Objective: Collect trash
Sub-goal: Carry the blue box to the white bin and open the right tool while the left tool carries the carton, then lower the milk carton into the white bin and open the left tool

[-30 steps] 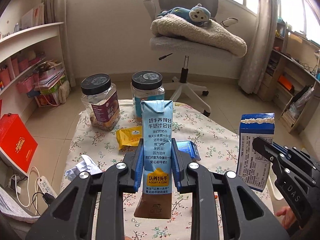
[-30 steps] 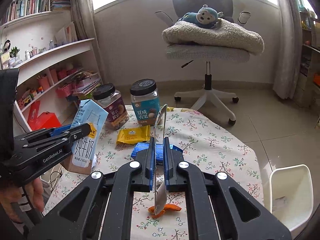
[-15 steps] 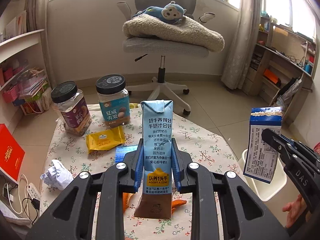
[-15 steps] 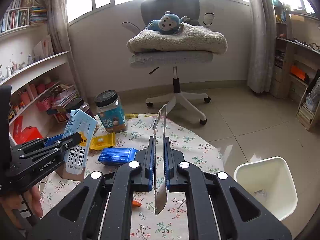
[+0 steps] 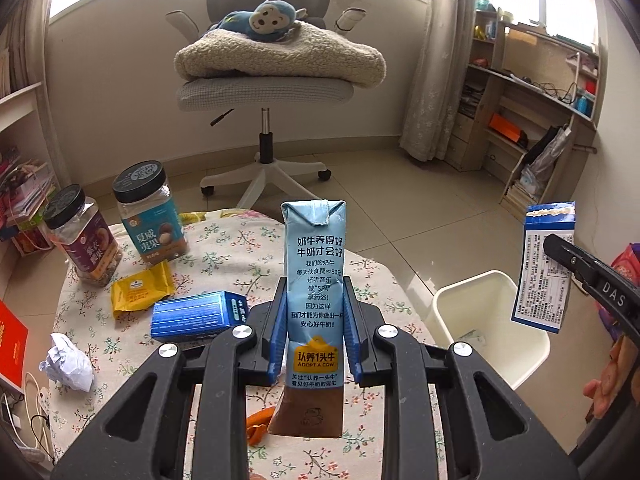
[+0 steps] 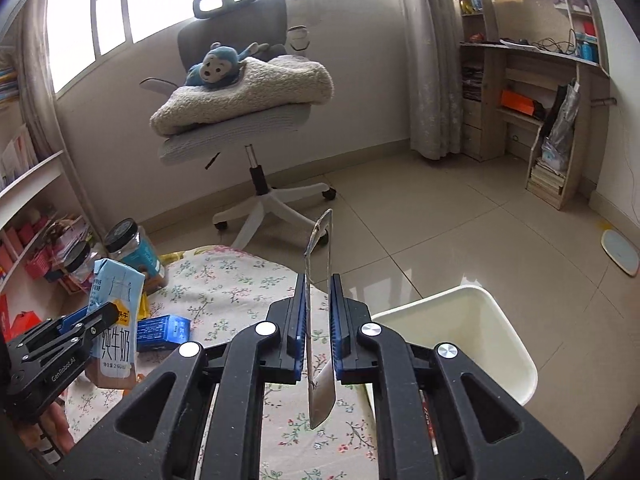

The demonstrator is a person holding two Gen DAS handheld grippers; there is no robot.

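Note:
My left gripper [image 5: 314,292] is shut on an upright light-blue milk carton [image 5: 314,248], held above the flowered table [image 5: 224,240]. In the right wrist view the same carton [image 6: 116,280] shows at lower left. My right gripper [image 6: 318,280] has a flattened blue-and-white carton [image 6: 320,392] edge-on between its blue pads. Its jaws are opening, and the carton still hangs between them. From the left wrist view that flat carton [image 5: 544,280] hangs above the white bin [image 5: 532,344] to the right of the table. The bin [image 6: 516,344] lies just right of my right fingers.
On the table are two black-lidded jars [image 5: 150,216], a yellow packet [image 5: 140,288], a blue box [image 5: 196,316], a crumpled paper ball [image 5: 66,364] and orange peel [image 5: 258,426]. An office chair [image 5: 264,88] with a blanket and plush toy stands behind. Shelves line both walls.
Both grippers swung to the right with their cartons, and the white bin came into view under the flat carton. The gap between the right pads has widened slightly.

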